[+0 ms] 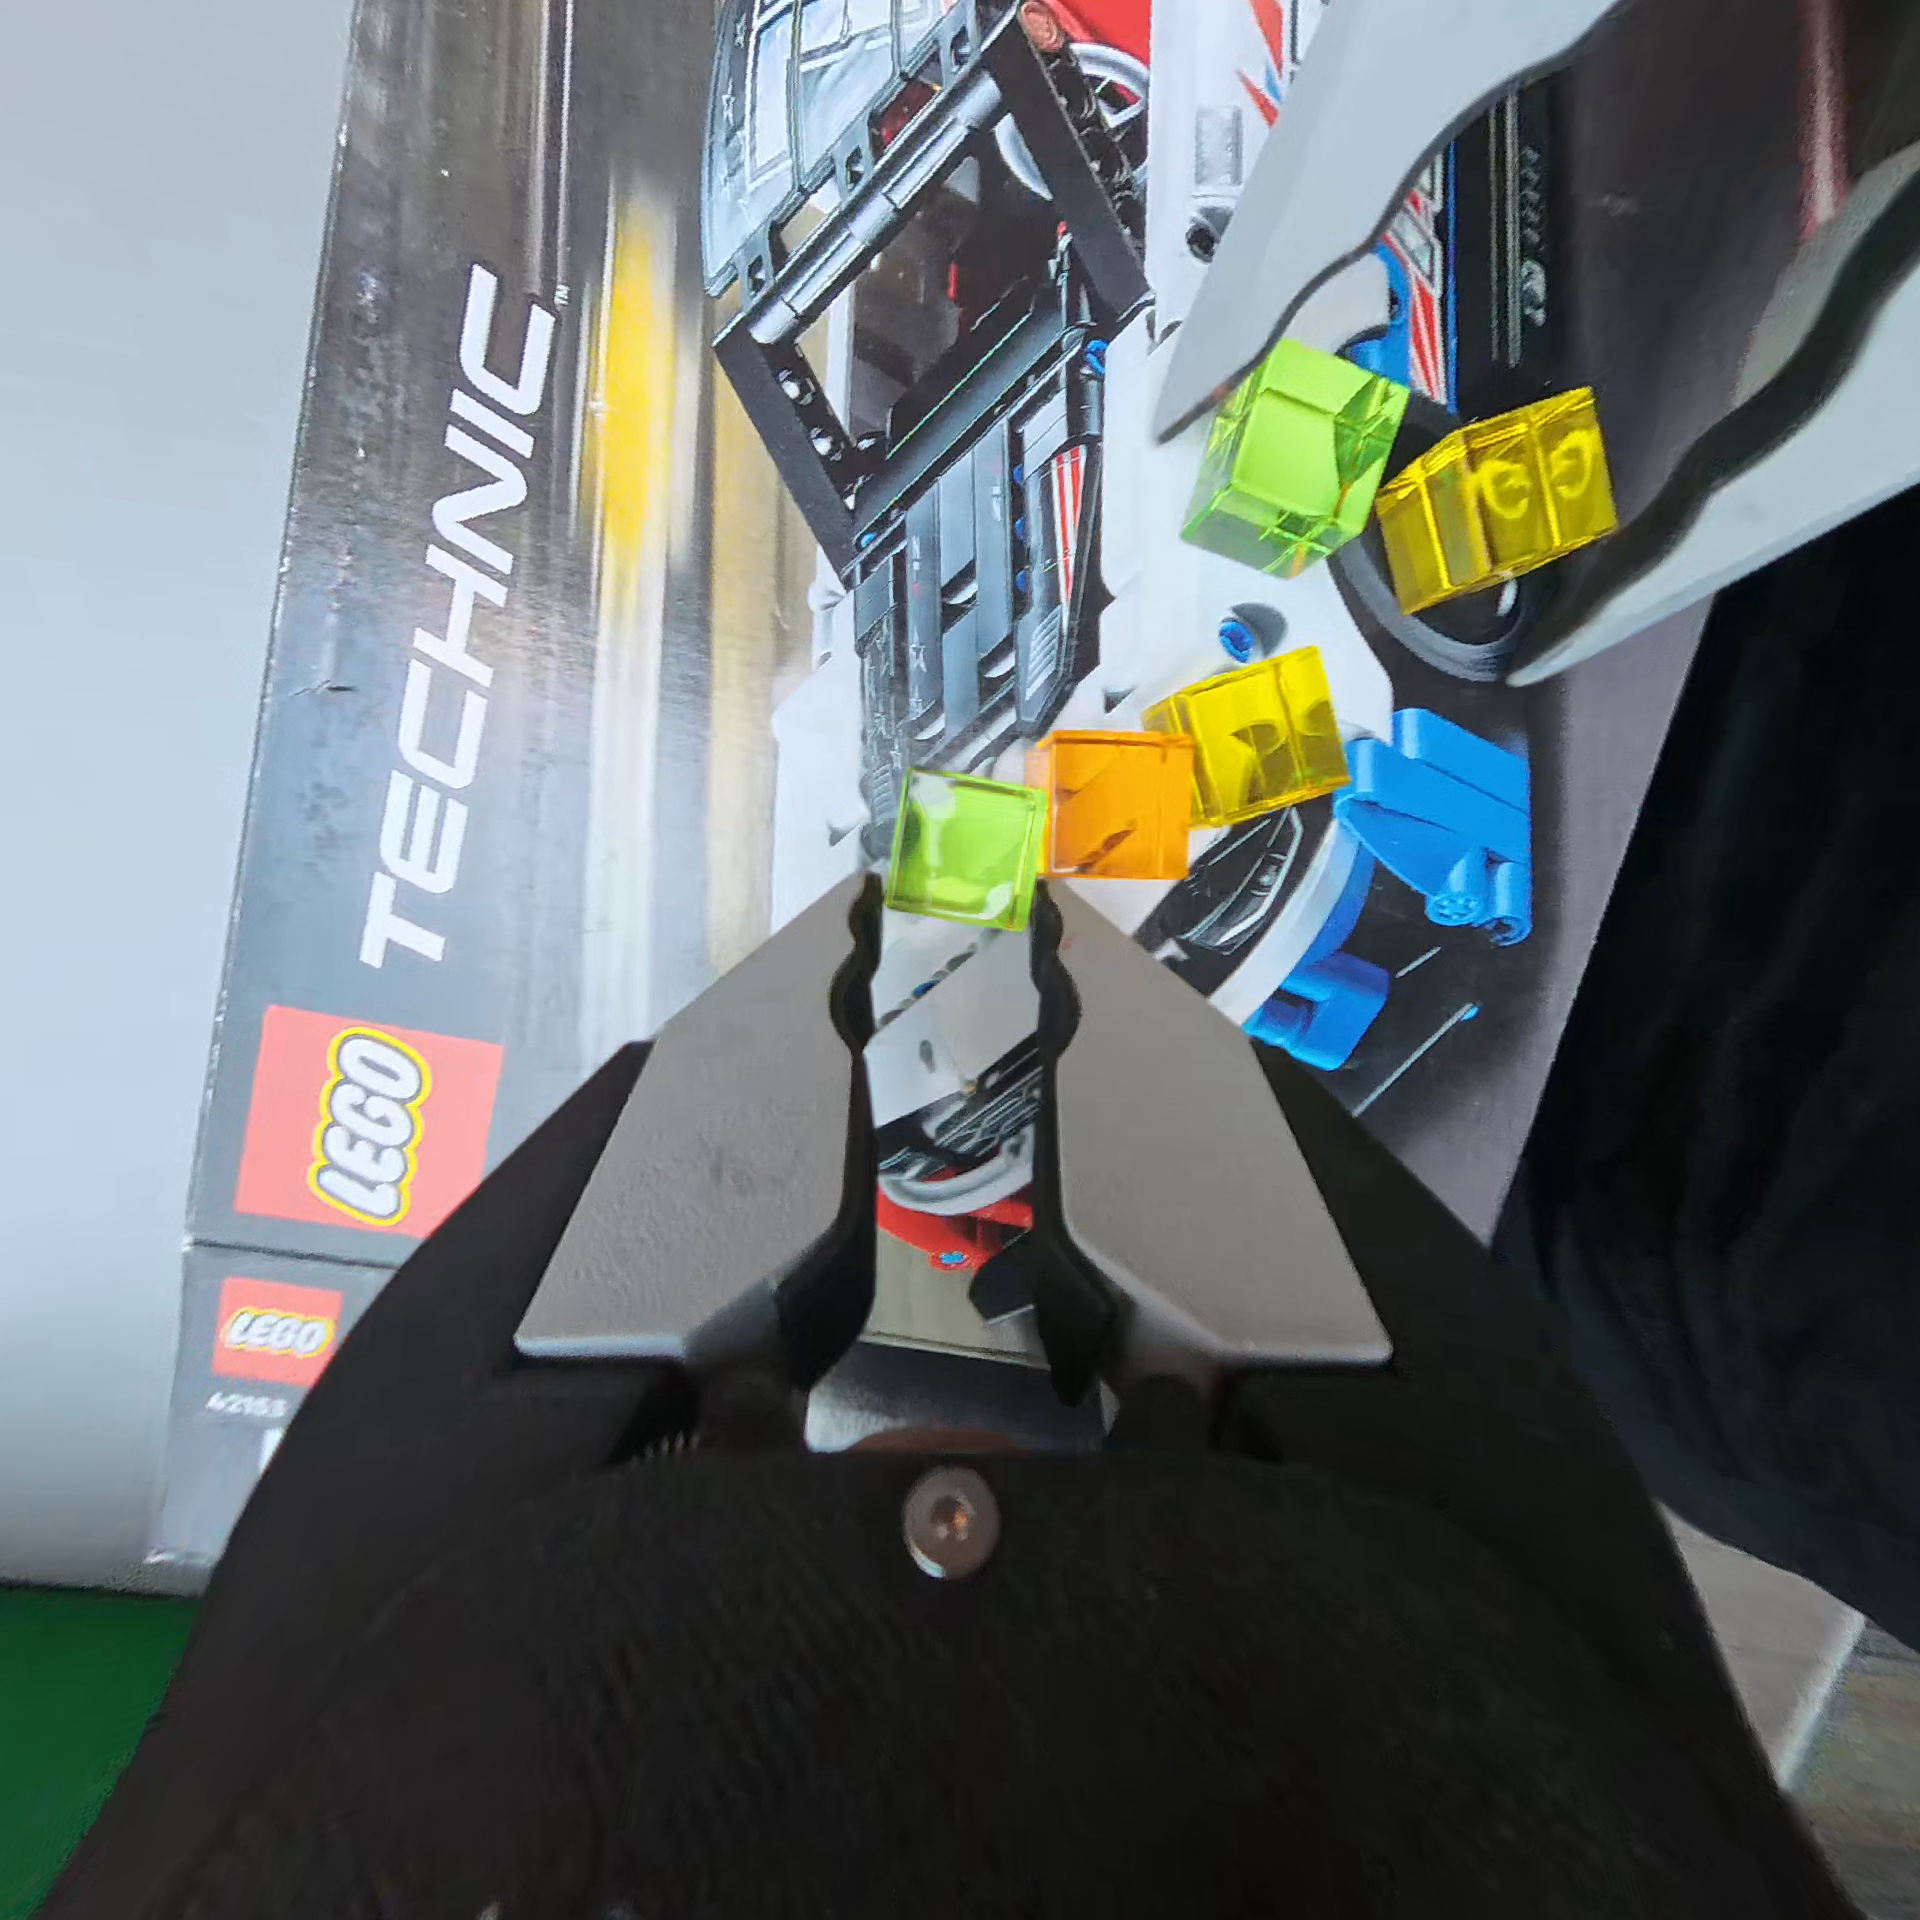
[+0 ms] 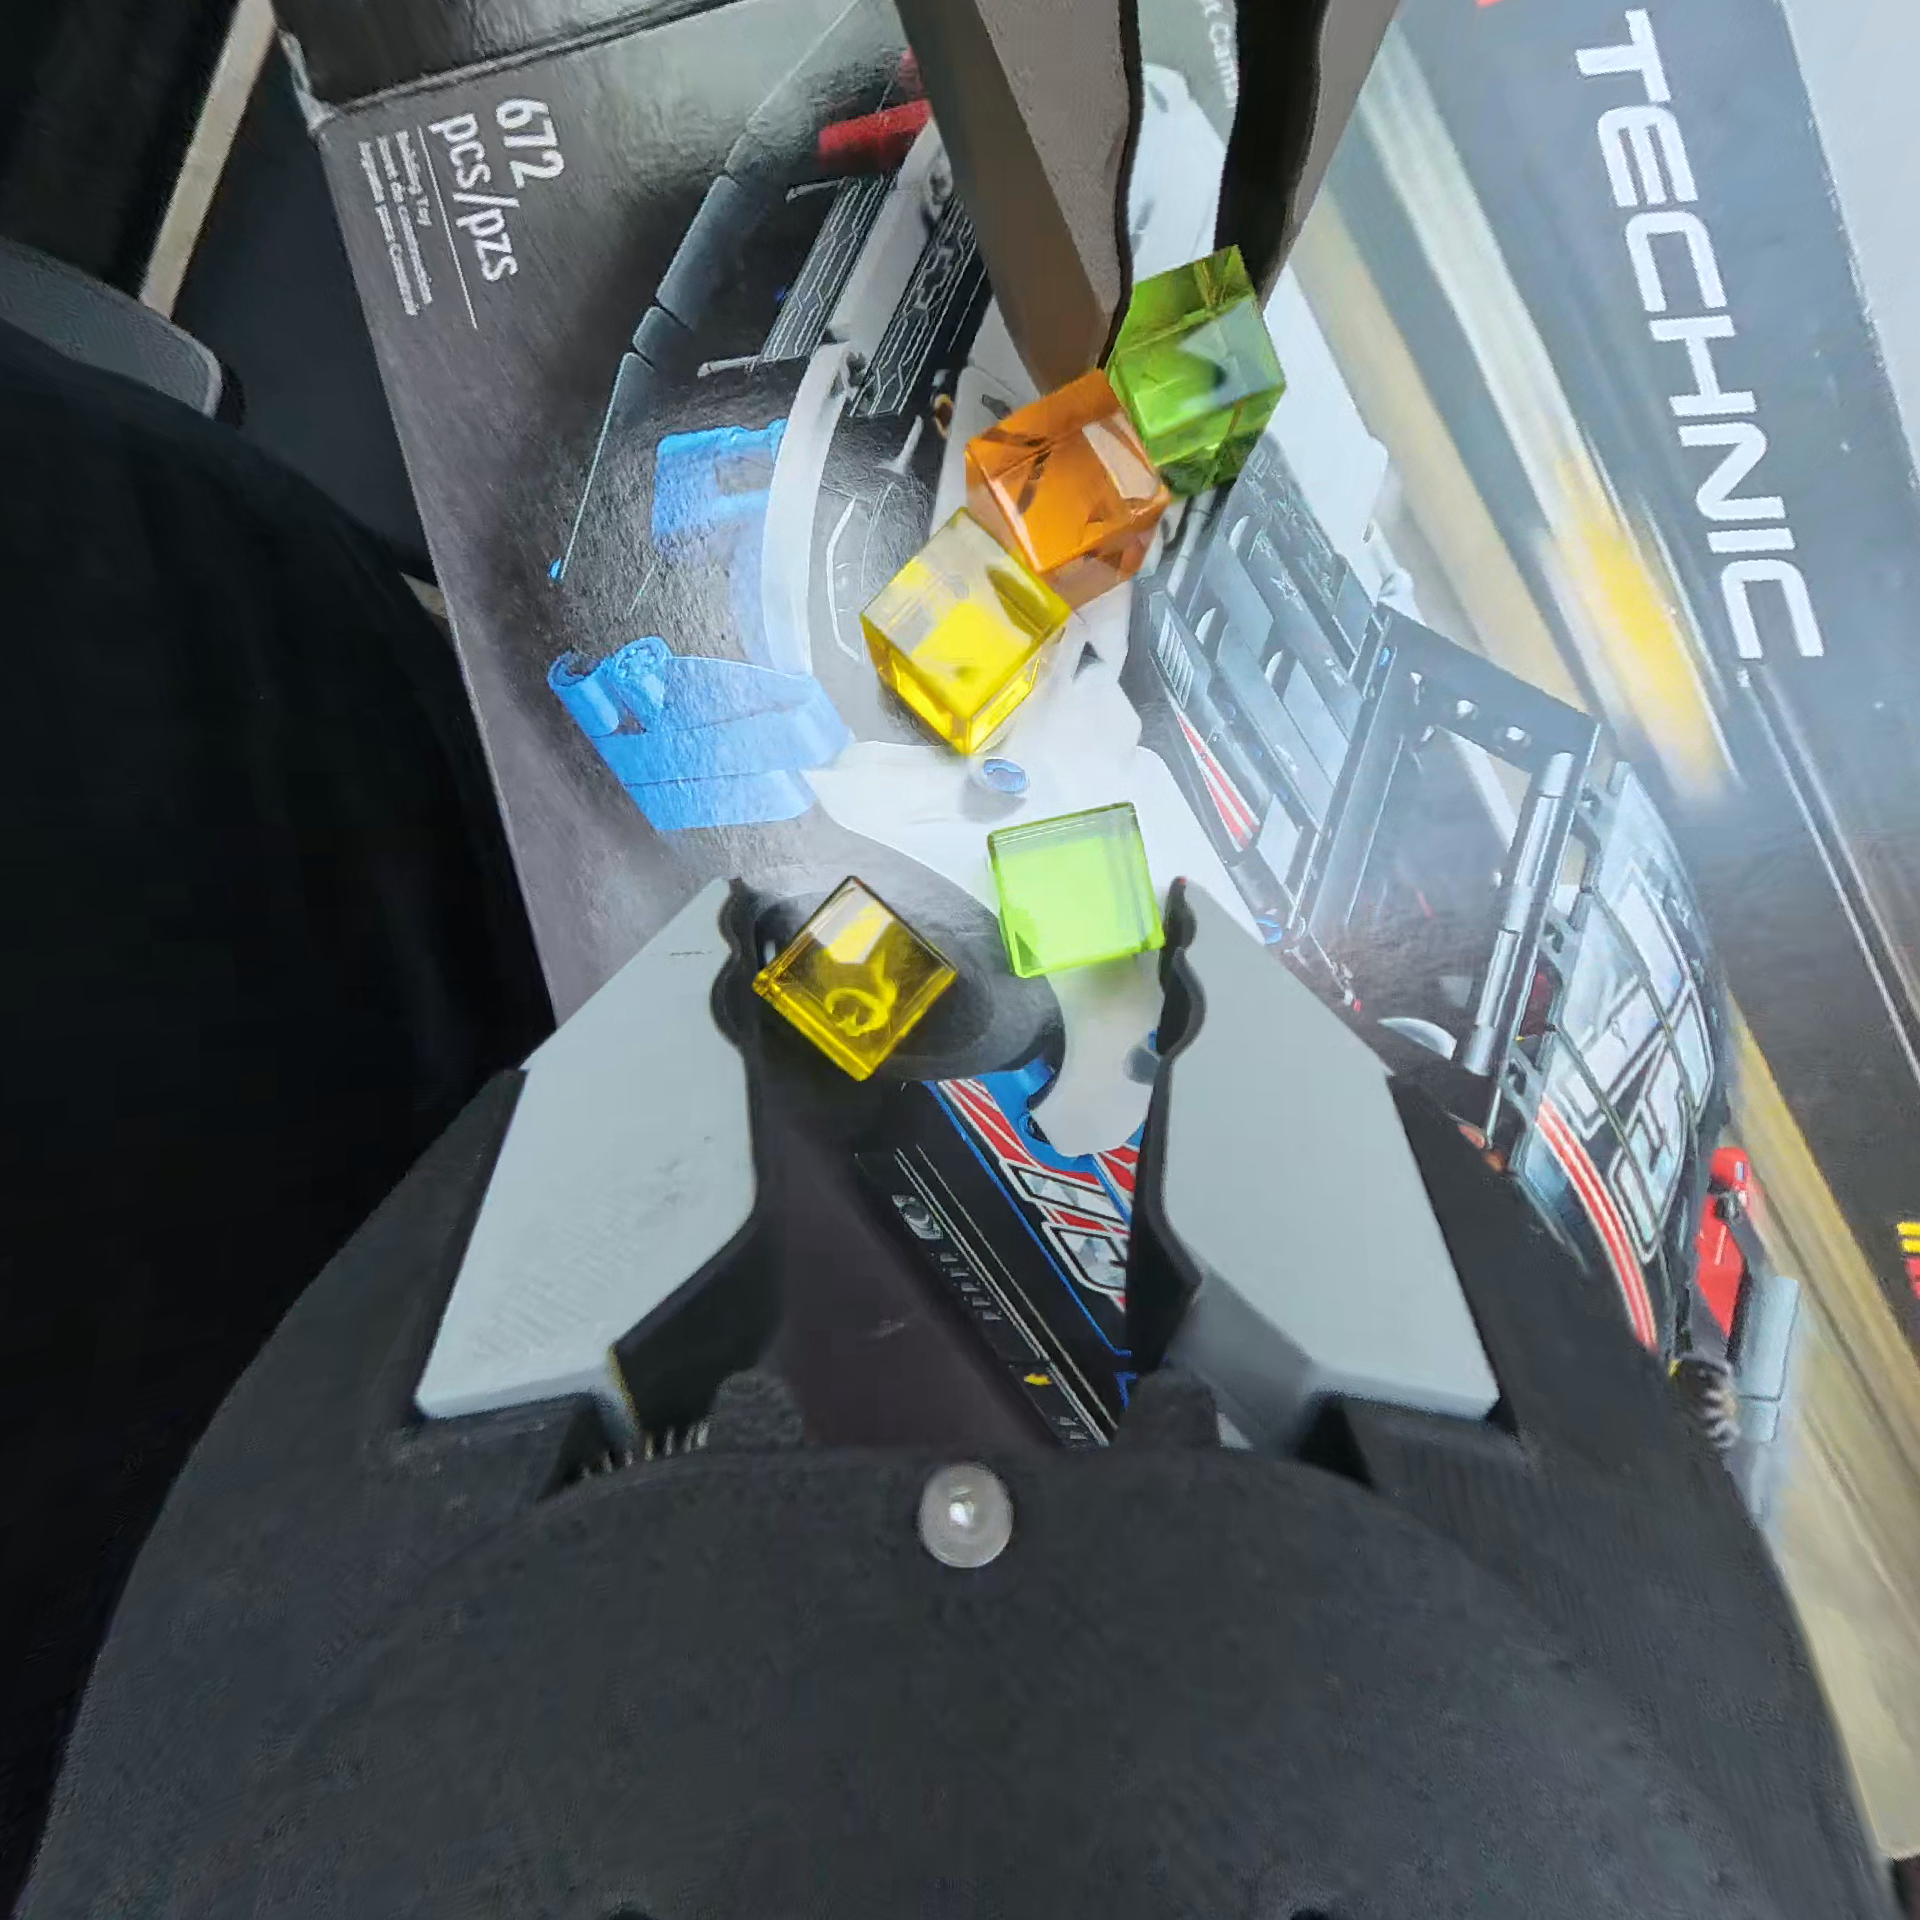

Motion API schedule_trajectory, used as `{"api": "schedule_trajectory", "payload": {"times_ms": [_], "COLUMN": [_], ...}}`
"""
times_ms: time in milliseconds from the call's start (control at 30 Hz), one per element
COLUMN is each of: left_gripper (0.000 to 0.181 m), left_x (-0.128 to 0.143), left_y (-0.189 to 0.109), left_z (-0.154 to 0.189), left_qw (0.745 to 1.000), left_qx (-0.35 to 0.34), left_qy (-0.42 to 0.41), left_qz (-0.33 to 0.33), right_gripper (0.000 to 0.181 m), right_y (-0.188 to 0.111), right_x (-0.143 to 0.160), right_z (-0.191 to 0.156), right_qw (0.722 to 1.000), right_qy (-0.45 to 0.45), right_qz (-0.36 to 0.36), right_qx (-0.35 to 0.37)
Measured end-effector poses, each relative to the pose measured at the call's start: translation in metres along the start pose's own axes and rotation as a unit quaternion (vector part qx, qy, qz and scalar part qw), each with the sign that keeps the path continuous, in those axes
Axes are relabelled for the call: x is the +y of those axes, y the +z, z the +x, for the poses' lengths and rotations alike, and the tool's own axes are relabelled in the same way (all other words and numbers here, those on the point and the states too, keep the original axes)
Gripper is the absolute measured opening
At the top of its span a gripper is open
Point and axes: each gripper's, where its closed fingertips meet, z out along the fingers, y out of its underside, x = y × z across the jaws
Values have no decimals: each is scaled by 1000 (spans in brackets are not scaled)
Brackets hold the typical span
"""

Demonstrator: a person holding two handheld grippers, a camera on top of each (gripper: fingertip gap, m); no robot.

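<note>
Cubes, five, translucent plastic, lying on the printed face of a toy-set box (image 1: 436, 665); the orange cube (image 1: 1117, 802) serves as landmark.

Item 1: lime cube (image 1: 966, 847), touching the orange cube on the side towards the left gripper (image 1: 956, 899). It sits right at that gripper's fingertips, apparently just entering the gap; whether the tips press it cannot be told. Jaws stand narrowly apart, about one cube wide, gripping nothing that can be confirmed.

Item 2: yellow cube (image 1: 1252, 732), touching the orange cube on the opposite side, completing a diagonal row of three.

Item 3: second lime cube (image 2: 1075, 888), apart from the row, beyond the yellow cube, just ahead of the right gripper (image 2: 956, 925).

Item 4: second yellow cube (image 2: 854, 977), farthest from the orange cube, lying between the right gripper's fingers against the left one. Jaws stand wide, clasping nothing.

All cubes glossy, see-through, sharp-edged, alike in size.
</note>
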Motion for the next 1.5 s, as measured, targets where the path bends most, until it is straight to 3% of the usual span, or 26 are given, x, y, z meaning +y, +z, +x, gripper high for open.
{"api": "schedule_trajectory", "payload": {"times_ms": [133,167,533,733,900,1000,1300,1500], "left_gripper": [26,26,27,31,32,32,33,34], "left_x": [-6,-9,-42,-33,-30,-30,-23,-20], "left_y": [7,9,27,18,3,-4,-9,-7], "left_z": [11,14,43,37,28,26,28,27], "left_qw": [1000,1000,999,999,999,999,997,997], "left_qx": [7,4,13,2,-13,-21,-23,-22], "left_qy": [-11,-7,-28,-31,-33,-34,-49,-54], "left_qz": [3,3,24,16,23,34,51,51], "right_gripper": [6,0,9,31,35,38,47,49], "right_y": [-2,-3,-51,-77,-100,-127,-257,-276], "right_x": [0,2,56,48,69,91,161,196], "right_z": [5,8,70,59,48,51,63,51], "right_qw": [1000,1000,993,984,980,973,924,900], "right_qy": [-18,-17,81,157,171,190,264,305], "right_qz": [-9,-13,-15,68,67,62,78,68], "right_qx": [4,7,89,56,82,118,266,305]}}
